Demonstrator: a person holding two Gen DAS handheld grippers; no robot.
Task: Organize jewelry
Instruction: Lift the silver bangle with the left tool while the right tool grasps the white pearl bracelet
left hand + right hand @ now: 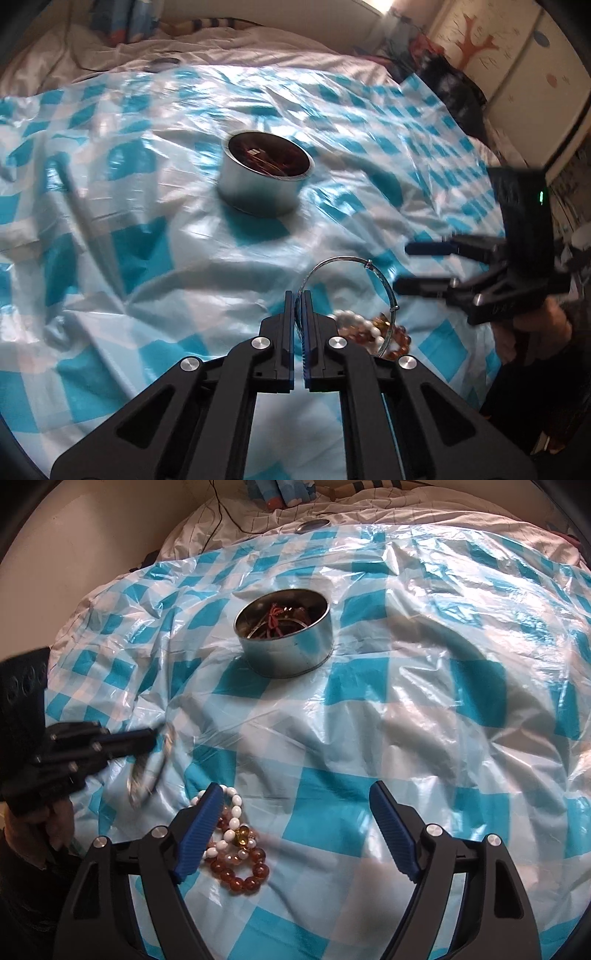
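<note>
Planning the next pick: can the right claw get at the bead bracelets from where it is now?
Probably yes. The right claw is open and empty, the bead bracelets lie uncovered on the checked sheet beside its left finger. The left claw, shut on the silver bangle, is off to the side.

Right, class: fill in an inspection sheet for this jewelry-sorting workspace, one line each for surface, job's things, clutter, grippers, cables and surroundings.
Surface: crinkled blue-and-white checked plastic sheet spread over a bed.
Job's things: round metal tin standing open, jewelry inside; silver bangle held off the sheet; white bead bracelet and amber bead bracelet lying together on the sheet.
Clutter: small round lid-like disc beyond the sheet.
Grippers: left gripper shut on the bangle; right gripper open above the bead bracelets.
Cables: thin dark cable across the bedding.
Surroundings: pale rumpled bedding, wardrobe with tree picture.
</note>
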